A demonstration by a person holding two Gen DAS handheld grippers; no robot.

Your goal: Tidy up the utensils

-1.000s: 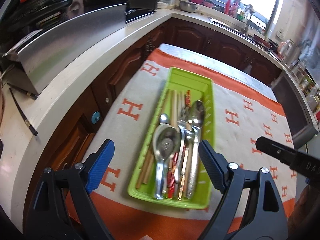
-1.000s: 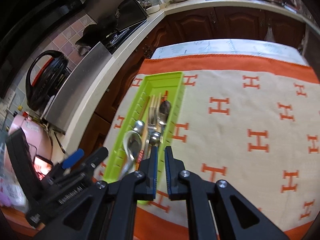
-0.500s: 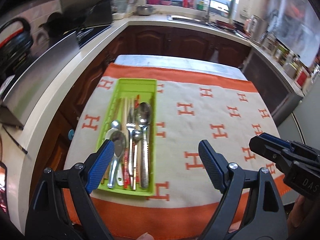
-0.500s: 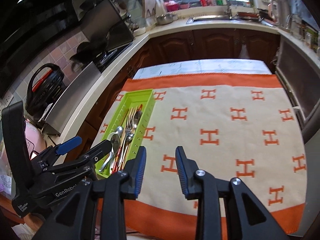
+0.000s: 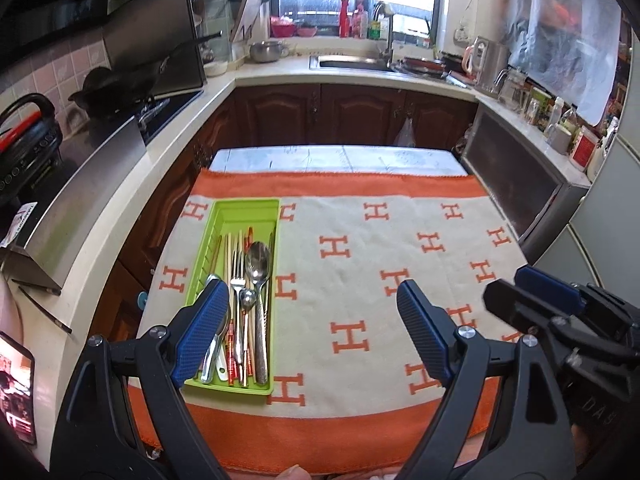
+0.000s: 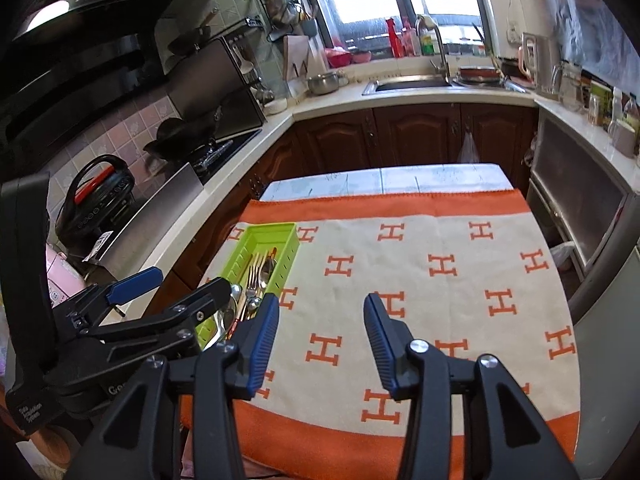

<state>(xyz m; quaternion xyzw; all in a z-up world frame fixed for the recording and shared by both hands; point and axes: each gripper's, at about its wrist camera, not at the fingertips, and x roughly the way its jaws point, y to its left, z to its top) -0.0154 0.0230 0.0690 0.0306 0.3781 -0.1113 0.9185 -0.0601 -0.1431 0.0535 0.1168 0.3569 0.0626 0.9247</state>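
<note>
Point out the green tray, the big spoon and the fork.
green tray (image 5: 246,209), left wrist view, far rim.
big spoon (image 5: 258,257), left wrist view, bowl.
fork (image 5: 237,268), left wrist view, tines.

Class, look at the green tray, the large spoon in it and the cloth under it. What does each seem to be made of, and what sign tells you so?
Green tray: probably moulded plastic, with a uniform bright colour, smooth semi-gloss walls and ribbed slots.
Large spoon: likely stainless steel, silvery with mirror-like glints.
Cloth: apparently woven or knitted fabric, matte, with a fringed orange edge and an H pattern.
</note>
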